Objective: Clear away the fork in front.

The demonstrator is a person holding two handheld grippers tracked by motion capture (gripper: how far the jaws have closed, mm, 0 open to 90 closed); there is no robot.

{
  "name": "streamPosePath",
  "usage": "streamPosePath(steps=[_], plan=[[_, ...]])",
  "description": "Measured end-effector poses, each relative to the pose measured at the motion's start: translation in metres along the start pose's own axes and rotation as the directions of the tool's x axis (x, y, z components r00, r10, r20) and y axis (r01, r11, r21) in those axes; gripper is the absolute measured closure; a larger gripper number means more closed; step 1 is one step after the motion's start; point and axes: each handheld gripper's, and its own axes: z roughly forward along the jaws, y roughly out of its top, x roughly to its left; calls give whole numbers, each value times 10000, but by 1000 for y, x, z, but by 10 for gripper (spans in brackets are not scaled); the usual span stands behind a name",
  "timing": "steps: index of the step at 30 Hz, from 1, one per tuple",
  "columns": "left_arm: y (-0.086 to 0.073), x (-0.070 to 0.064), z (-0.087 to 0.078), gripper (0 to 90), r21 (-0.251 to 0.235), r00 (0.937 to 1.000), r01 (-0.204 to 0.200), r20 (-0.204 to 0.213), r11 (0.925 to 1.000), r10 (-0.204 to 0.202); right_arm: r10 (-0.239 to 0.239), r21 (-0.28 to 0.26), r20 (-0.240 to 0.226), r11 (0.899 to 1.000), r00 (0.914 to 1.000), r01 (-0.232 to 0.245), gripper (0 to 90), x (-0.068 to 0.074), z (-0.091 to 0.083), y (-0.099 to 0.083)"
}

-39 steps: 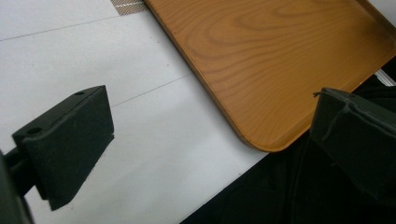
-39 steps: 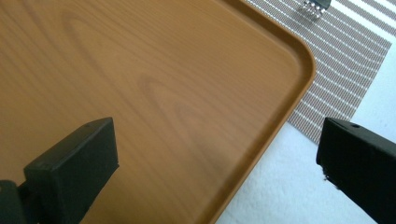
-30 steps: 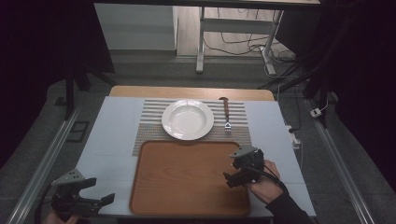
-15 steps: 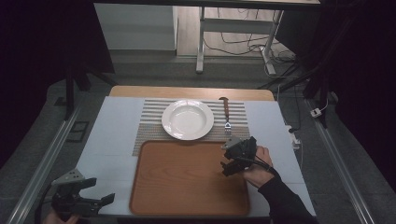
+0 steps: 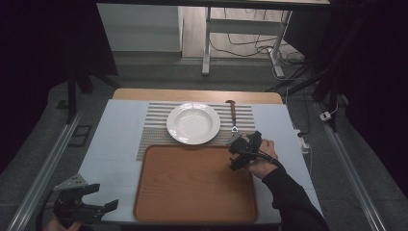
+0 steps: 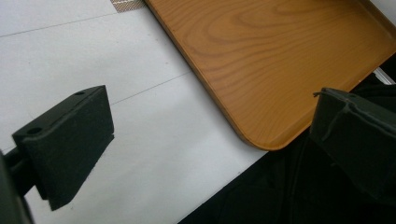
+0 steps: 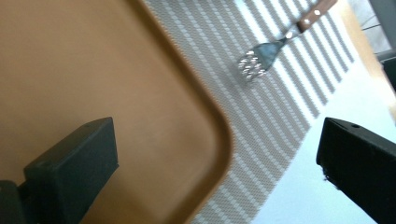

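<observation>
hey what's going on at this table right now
A person holds a gripper in each hand. The right gripper, jaws open and empty, hovers over the far right corner of the wooden tray, near the fork lying on the striped placemat beside the white plate. The left gripper, also open, sits off the tray's near left corner.

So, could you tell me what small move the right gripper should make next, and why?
Probably ease the right gripper forward over the fork. Its jaws are open and empty above the wooden tray's far right corner, and the fork lies just beyond on the striped placemat, untouched.
</observation>
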Motion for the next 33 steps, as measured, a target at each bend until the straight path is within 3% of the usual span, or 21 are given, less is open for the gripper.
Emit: streamPosePath(steps=[11, 13, 15, 22, 25, 28, 30, 31, 32, 33], plan=[[0, 1, 0, 0, 0, 10000, 25, 21, 10000, -25, -782, 458, 886, 9962, 9930, 744, 0, -24, 22, 17], [0, 1, 0, 0, 0, 10000, 34, 22, 10000, -34, -700, 447, 972, 9968, 9928, 659, 12, -28, 24, 21], [0, 1, 0, 0, 2, 10000, 34, 24, 10000, -34, -657, 413, 917, 9972, 9936, 621, 40, -31, 27, 25], [0, 1, 0, 0, 24, 10000, 30, 33, 10000, -30, -1585, 839, 918, 9850, 9831, 1510, 238, -32, 44, 34], [0, 1, 0, 0, 41, 10000, 31, 44, 10000, -32, -2525, 1202, 1082, 9634, 9615, 2395, 332, -28, 54, 35], [0, 1, 0, 0, 47, 10000, 14, 34, 10000, -15, -2984, 1414, 1128, 9490, 9478, 2819, 470, -21, 63, 34], [0, 1, 0, 0, 57, 10000, 12, 45, 10000, -12, -3411, 1635, 1192, 9331, 9324, 3204, 558, -19, 66, 33], [0, 1, 0, 0, 66, 10000, 5, 42, 10000, -6, -3142, 1462, 1066, 9434, 9434, 2976, 596, -16, 68, 33], [0, 1, 1, 0, 75, 10000, 1, 32, 10000, -1, -3530, 1642, 1335, 9294, 9260, 3306, 654, -16, 68, 33], [0, 0, 1, 0, 80, 10000, -5, 32, 10000, 5, -3583, 1535, 1262, 9283, 9250, 3386, 693, -15, 71, 33]])
